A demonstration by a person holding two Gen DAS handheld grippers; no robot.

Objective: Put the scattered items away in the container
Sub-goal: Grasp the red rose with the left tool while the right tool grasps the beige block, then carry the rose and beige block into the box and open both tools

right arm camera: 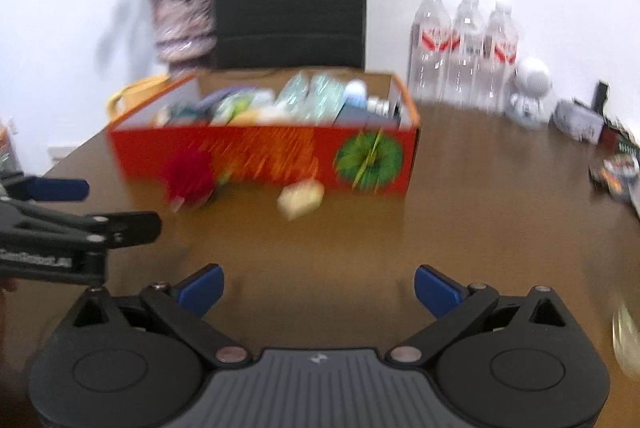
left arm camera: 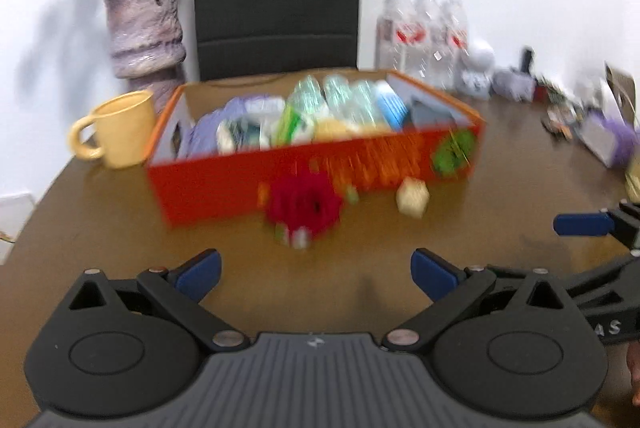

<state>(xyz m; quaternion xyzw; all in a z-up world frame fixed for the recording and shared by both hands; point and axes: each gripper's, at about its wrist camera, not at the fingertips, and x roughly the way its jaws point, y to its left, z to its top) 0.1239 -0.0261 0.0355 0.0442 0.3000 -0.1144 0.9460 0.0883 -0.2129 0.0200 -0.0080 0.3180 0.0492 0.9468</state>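
Two items, a red flower-like piece [left arm camera: 303,204] and a pale cube [left arm camera: 413,197], lay before the filled orange box [left arm camera: 224,184]; both grippers [left arm camera: 316,274] [right arm camera: 319,288] stood wide, empty, best squared over one item.

Bright, even light; both fisheye views motion-blurred (edges bowed), box [left arm camera: 312,172] contents perhaps unreadable.

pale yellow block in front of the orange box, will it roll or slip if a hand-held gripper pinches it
The pale yellow block looks boxy with flat faces, so it probably stays put rather than rolls. It is small beside the orange box, so likely light and apt to skid on the smooth brown table if nudged. Blur hides whether it is soft or hard.
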